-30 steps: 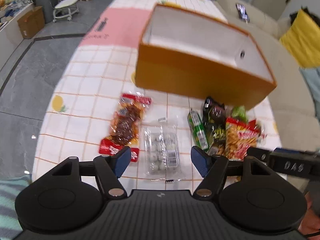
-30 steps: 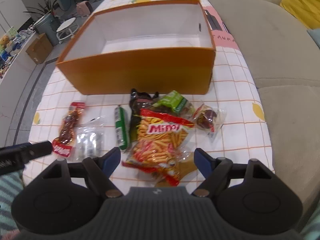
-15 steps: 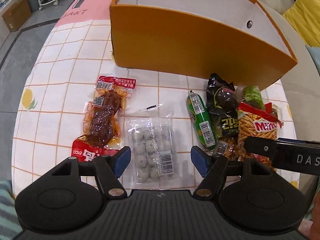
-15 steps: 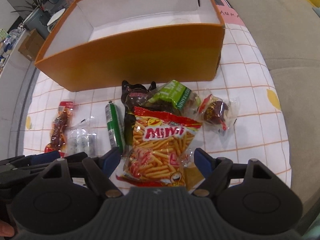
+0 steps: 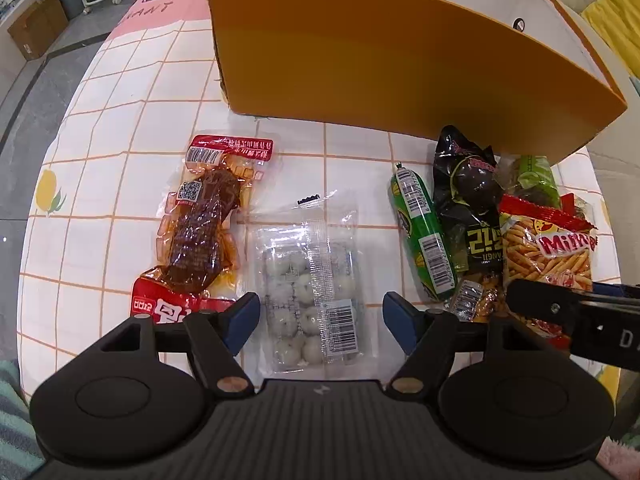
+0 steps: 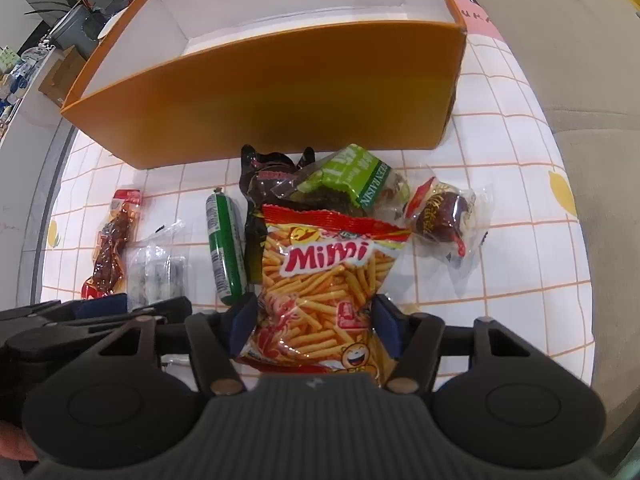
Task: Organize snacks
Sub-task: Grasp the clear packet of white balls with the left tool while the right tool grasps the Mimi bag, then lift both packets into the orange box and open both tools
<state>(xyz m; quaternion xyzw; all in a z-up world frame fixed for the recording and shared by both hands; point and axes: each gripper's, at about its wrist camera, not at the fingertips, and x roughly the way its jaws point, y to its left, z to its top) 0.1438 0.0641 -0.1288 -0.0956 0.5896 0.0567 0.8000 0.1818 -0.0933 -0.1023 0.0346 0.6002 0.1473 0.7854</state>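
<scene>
An empty orange box [image 5: 392, 56] [image 6: 280, 92] stands on the tablecloth behind a row of snacks. My left gripper [image 5: 320, 312] is open, its fingers on either side of a clear pack of white balls [image 5: 310, 284]. A red meat pack [image 5: 204, 228] lies to its left, a green sausage [image 5: 424, 236] and a black packet [image 5: 472, 200] to its right. My right gripper [image 6: 314, 320] is open, straddling the lower end of the Mimi chips bag [image 6: 324, 280]. A green packet [image 6: 352, 172] and a clear-wrapped dark snack [image 6: 444, 216] lie beyond it.
The checked tablecloth [image 5: 120, 120] ends in a floor drop on the left. A beige sofa [image 6: 592, 80] runs along the right side. The left gripper's body [image 6: 92, 320] shows at the lower left of the right wrist view.
Both grippers have moved forward and down toward the snacks. The left now straddles the clear pack, the right the Mimi bag. Both stay open.
</scene>
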